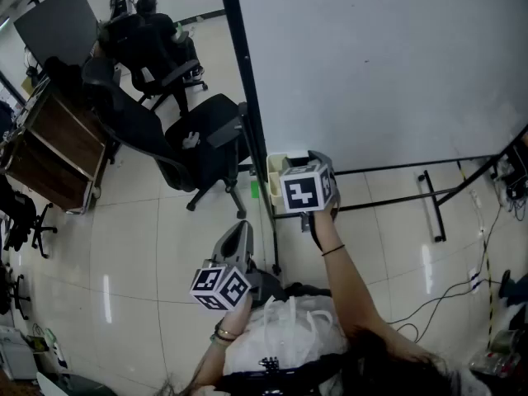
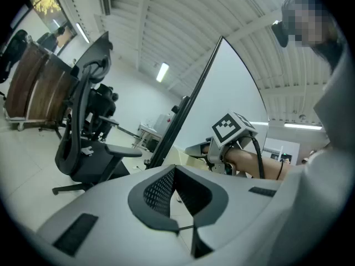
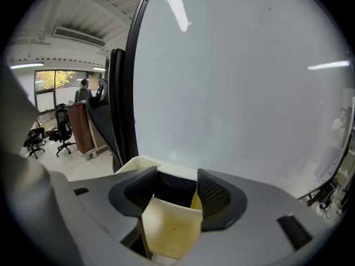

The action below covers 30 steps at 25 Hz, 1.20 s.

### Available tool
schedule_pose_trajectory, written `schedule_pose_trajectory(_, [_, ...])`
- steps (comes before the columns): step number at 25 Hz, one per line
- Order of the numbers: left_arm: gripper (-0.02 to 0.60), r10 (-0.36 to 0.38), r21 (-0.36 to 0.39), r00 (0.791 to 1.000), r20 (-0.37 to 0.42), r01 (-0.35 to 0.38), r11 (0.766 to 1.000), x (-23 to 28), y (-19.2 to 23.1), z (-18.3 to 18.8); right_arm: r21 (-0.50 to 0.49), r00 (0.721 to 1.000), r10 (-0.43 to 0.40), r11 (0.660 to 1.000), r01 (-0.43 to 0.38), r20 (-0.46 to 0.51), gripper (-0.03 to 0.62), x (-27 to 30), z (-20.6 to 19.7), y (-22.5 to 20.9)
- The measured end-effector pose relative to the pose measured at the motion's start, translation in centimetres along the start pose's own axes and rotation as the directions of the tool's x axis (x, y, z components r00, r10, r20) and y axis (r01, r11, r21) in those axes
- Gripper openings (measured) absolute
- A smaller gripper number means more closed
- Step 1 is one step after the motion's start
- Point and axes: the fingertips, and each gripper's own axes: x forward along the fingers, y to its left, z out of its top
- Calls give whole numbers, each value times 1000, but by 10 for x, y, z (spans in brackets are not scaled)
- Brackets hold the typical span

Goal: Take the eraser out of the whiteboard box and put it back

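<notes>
A cream whiteboard box hangs at the lower left corner of the whiteboard, beside its black frame post. My right gripper points down into the box with its jaws wide apart. A dark eraser lies between the pads inside the box, and I cannot tell whether they touch it. In the head view the right gripper is at the box, under its marker cube. My left gripper hangs lower and nearer to me, away from the box. Its jaws are shut on nothing.
Black office chairs stand left of the board's post. A wooden cabinet is at the far left, and a person sits at the back. The board's stand feet and floor cables lie to the right.
</notes>
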Motion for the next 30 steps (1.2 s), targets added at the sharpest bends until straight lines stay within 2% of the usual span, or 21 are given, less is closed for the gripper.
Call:
schedule_pose_trajectory(4, [-15,-2,1,1000,-7,2,1000,-3,-3,-2,8,986,11,1000,-12,165,262,-37,22,-4])
schedule_pose_trajectory(8, [-15,9,-1,1000,-8,-9,1000,-5,1,-2,-57,947,43,998,-27,317,262,-87,48,-3])
schedule_pose_trajectory(11, [-15,-4,17,1000,-27,5,1000,-6,0,-3,-71,922,72,996,-48,380,262,-125,53,-2])
schedule_pose_trajectory(15, [-15,-33,53,999,-43,35,998,-3,-8,-3,-62,914,83,996,-64,397,262,-151,42,1])
schedule_pose_trajectory(21, [-15,-48,44,999,-23,49,998,1,-14,-4,-58,922,79,996,-62,380,262,-147,31,2])
schedule_pose_trajectory(30, [-15,-9,19,1000,-6,9,1000,-7,1,-1,-67,925,83,996,-63,370,262,-141,26,8])
